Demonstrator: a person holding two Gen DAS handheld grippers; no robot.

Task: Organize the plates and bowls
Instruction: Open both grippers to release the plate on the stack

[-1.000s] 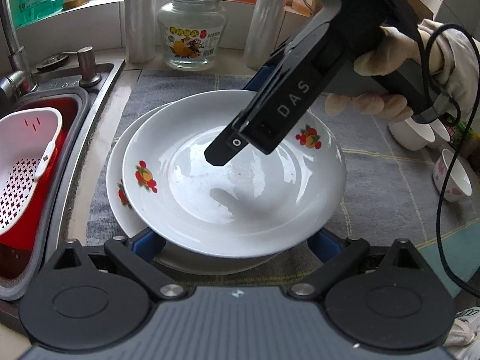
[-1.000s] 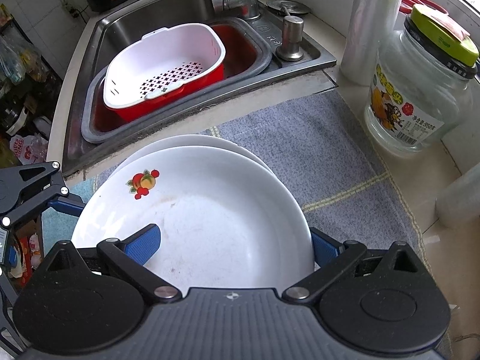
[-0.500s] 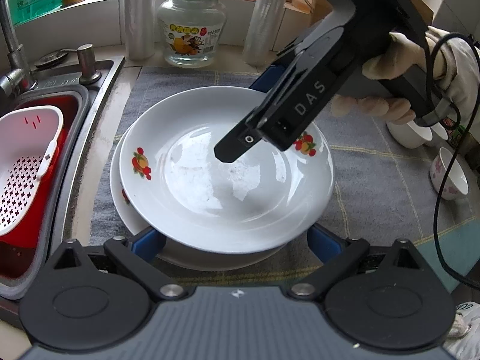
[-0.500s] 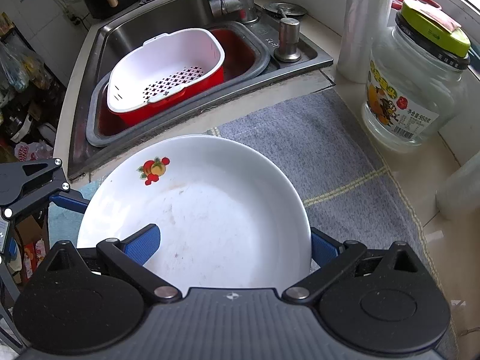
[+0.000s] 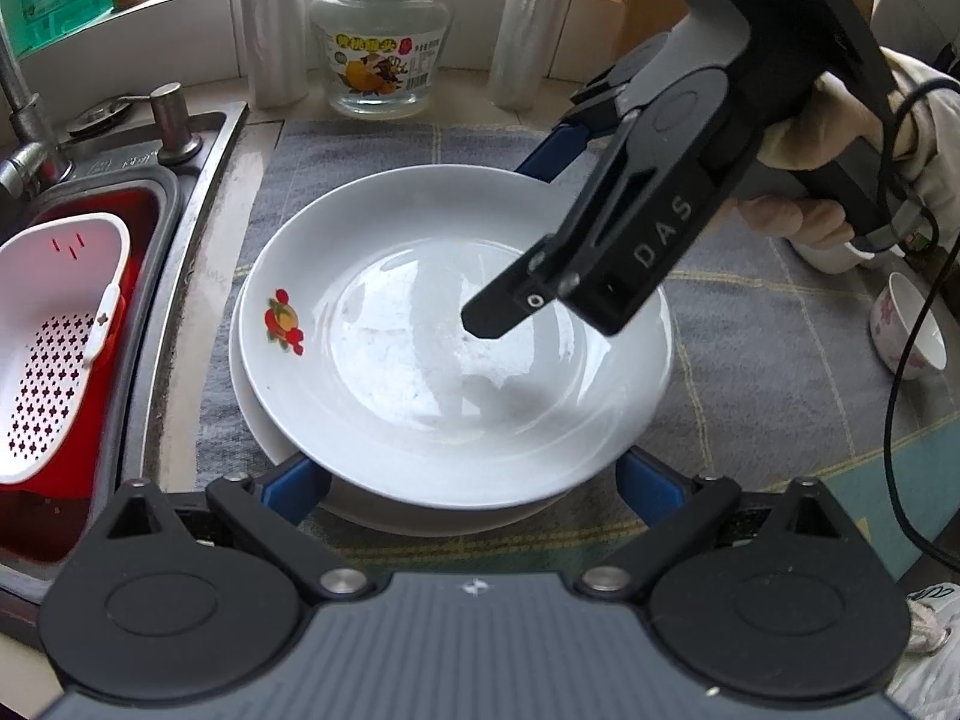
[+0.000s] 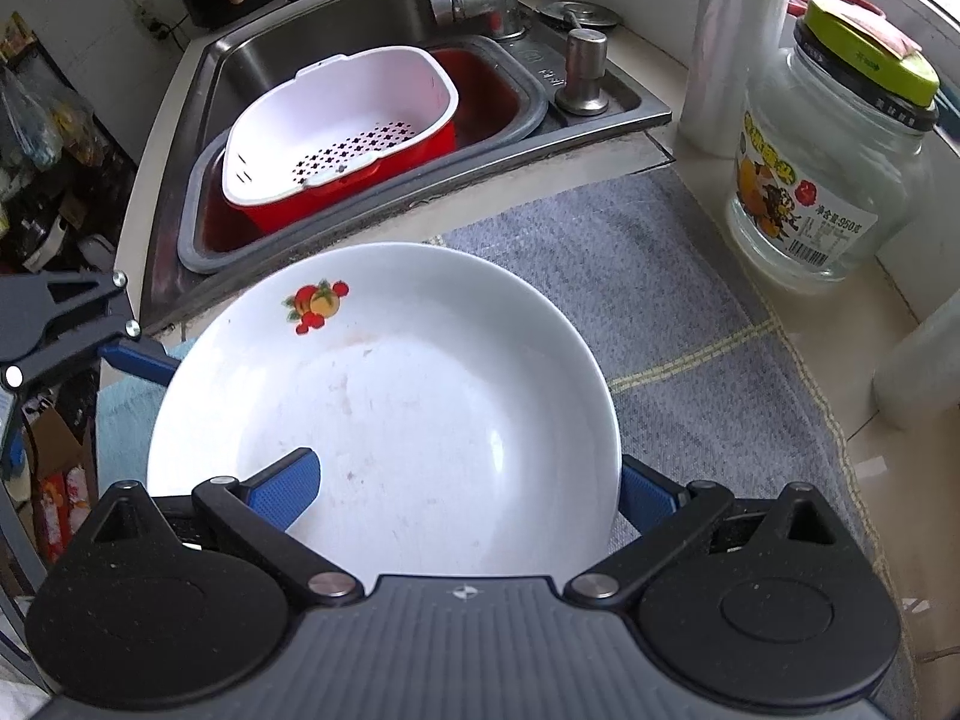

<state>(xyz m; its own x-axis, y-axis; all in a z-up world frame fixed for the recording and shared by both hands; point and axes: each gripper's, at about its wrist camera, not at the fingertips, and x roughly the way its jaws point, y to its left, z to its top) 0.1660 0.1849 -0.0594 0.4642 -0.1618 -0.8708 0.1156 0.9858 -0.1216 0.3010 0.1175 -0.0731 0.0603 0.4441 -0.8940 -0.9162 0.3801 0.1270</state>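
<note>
The top plate (image 5: 456, 336) has slid across since a second ago: then it sat skewed, leaving a wide crescent of the lower plate (image 5: 252, 414) showing; now only a thin sliver peeks out on the sink side, so the two are nearly nested. That reads as the stacking step all but finished.

The right gripper (image 6: 468, 480) has its jaws spread across the top plate's near rim, one blue finger (image 6: 282, 483) lying over the inside, the other outside the edge. Whether it pinches the rim or merely straddles it I cannot tell. The left gripper (image 5: 474, 480) is released, jaws wide, the stack just ahead between its fingers.

Both plates look empty, though the top one is faintly smeared. Left of the left jaws, a white colander (image 5: 54, 348) sits in a red tub (image 5: 36, 516) in the sink; it holds nothing visible. Far right, a small bowl (image 5: 909, 330) lies on the mat (image 5: 750, 372).
</note>
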